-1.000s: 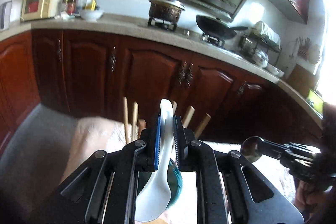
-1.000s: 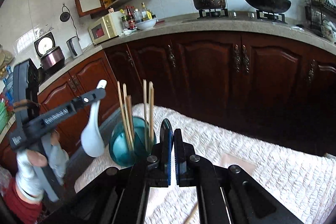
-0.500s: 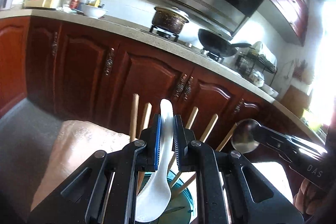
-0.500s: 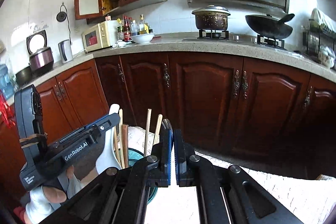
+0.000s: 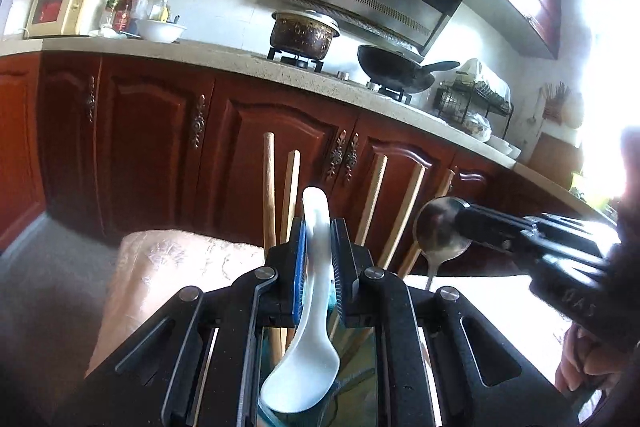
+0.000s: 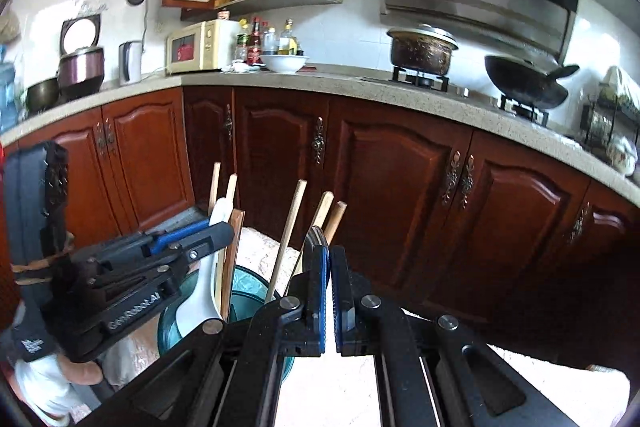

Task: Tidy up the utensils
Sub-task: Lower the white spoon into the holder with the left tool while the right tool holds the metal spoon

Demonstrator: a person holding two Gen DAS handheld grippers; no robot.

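My left gripper (image 5: 318, 259) is shut on a white ceramic spoon (image 5: 308, 359), bowl end down inside a teal cup (image 6: 244, 287). The cup holds several wooden chopsticks (image 5: 269, 195) standing upright. My right gripper (image 6: 329, 267) is shut on a metal spoon (image 5: 440, 231), whose bowl sticks out above the fingers; the handle hangs down beside the cup's right side. In the right wrist view the left gripper (image 6: 224, 231) and white spoon (image 6: 200, 299) are at the cup's left.
The cup stands on a pale quilted cloth (image 5: 168, 263) covering a table. Dark red cabinets (image 5: 152, 131) and a stone counter (image 5: 224, 59) with a pot (image 5: 304, 35), wok (image 5: 396, 71) and microwave (image 5: 60, 7) run behind.
Both grippers have come closer over the cup. The white spoon's bowl has lowered into the cup, and the metal spoon has moved in beside the chopsticks.
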